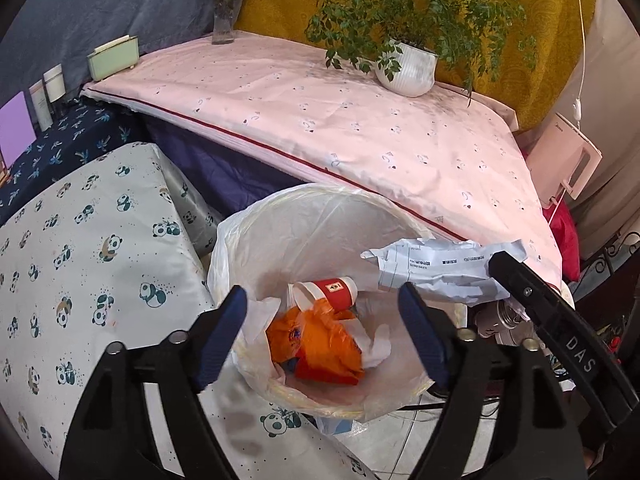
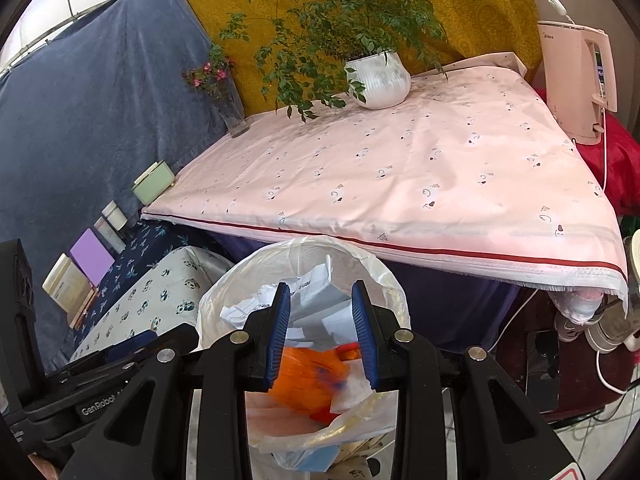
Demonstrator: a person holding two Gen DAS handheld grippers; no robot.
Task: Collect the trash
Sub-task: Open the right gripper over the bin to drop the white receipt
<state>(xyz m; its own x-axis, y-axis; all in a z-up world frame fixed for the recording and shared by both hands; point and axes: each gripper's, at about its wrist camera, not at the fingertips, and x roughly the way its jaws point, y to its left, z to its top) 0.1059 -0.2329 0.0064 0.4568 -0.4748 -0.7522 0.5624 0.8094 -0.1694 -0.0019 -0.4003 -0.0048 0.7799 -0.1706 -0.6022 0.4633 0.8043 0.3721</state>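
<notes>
The trash bin (image 1: 320, 240) with its white plastic liner stands on the floor just in front of the table covered by a pink cloth (image 1: 340, 120). Inside the bin lie an orange plastic bag (image 1: 320, 344), a red paper cup (image 1: 336, 290) on its side and some white tissue.

The left gripper (image 1: 320, 336) hangs over the bin's near rim with its blue fingers (image 1: 224, 336) spread wide, and nothing is between them.

The right gripper (image 2: 320, 336) is above the same bin. A crumpled white paper (image 1: 440, 268) with printed text is at its fingertips, over the right side of the bin's opening. In the right wrist view the paper (image 2: 312, 300) sits between and beyond the blue pads (image 2: 278, 332), which stand fairly narrow; whether the pads are pressing it cannot be told.

Behind the bin, a white pot with a green plant (image 2: 378, 80) stands on the pink cloth.
</notes>
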